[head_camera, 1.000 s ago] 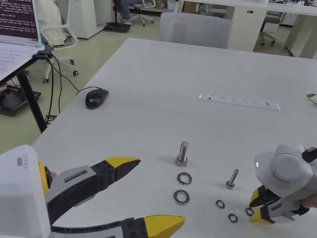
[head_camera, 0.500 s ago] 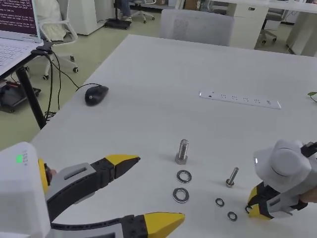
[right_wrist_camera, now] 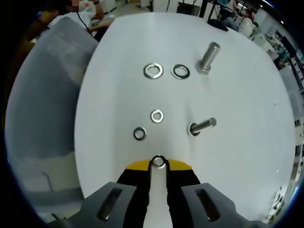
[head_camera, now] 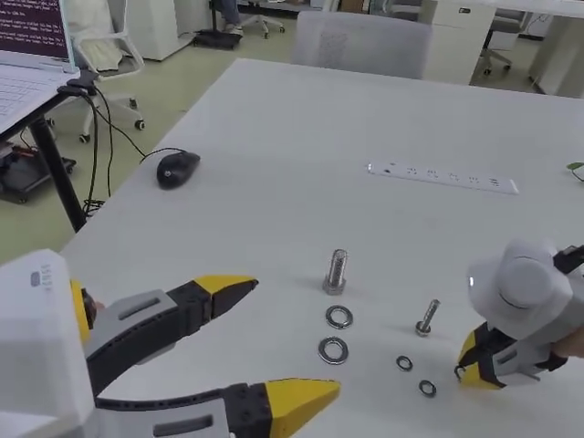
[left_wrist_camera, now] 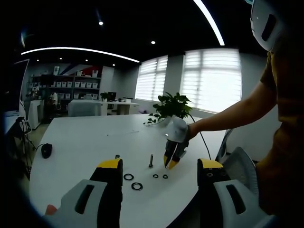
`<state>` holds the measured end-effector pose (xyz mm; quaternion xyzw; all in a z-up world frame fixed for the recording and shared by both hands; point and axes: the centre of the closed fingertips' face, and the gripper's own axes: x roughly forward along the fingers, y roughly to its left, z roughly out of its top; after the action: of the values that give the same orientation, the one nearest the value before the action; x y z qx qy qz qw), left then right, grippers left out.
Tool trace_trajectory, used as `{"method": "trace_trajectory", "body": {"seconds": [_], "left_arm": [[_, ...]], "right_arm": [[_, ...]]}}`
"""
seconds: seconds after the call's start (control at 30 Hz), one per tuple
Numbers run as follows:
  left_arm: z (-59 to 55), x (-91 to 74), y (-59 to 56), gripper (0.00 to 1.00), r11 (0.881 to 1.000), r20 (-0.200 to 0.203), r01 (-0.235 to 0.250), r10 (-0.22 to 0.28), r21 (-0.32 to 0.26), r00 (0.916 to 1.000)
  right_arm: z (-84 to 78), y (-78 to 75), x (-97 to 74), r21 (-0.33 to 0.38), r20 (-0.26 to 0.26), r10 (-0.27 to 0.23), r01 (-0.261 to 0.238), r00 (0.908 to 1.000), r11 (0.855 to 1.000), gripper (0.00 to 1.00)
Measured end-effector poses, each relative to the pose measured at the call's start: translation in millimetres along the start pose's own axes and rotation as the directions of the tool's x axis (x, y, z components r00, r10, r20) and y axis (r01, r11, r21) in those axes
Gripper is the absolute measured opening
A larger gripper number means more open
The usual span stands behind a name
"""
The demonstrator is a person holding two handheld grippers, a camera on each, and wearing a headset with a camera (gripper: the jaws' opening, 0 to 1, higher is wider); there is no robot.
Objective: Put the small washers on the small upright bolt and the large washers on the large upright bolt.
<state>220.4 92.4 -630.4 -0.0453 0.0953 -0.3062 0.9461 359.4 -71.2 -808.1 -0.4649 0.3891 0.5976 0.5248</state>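
Right tool (head_camera: 465,374) closed on small washer (right_wrist_camera: 158,162), seemingly edge-up (small bolt (head_camera: 426,318) upright).

No text, label or number was legible; the laptop screen (head_camera: 32,27) carried lines of light text on a purple ground, too small to read.

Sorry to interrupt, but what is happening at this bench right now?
A person is sorting washers onto two upright bolts with handheld grippers. The right gripper is shut on a small washer at its tips, close to the small bolt. Two other small washers and two large washers lie on the white table, the large ones beside the large bolt. No washer appears to be on either bolt yet. The left gripper hangs open, holding nothing.
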Motion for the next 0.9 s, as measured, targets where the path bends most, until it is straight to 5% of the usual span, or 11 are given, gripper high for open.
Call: {"method": "trace_trajectory", "body": {"seconds": [0.43, 0.67, 0.9], "left_arm": [[-1.9, 2.1, -3.5, 0.63, 1.000, 0.005, 0.012, -0.012, 0.000, 0.9999], [-2.9, -1.4, -0.3, 0.63, 1.000, 0.007, 0.002, -0.002, -0.003, 1.0000], [-2.4, -4.5, 3.7, 0.63, 1.000, 0.013, -0.009, 0.009, -0.006, 0.9999]], "right_arm": [[37.6, -26.8, -45.4, -0.049, 0.040, -0.085, 0.087, 0.9956, 0.995, 0.12], [57.3, -39.7, -44.9, -0.072, 0.038, -0.114, 0.117, 0.9927, 0.991, 0.12], [58.8, -44.0, -39.4, -0.085, 0.016, -0.111, 0.112, 0.9937, 0.990, 0.12]]}}
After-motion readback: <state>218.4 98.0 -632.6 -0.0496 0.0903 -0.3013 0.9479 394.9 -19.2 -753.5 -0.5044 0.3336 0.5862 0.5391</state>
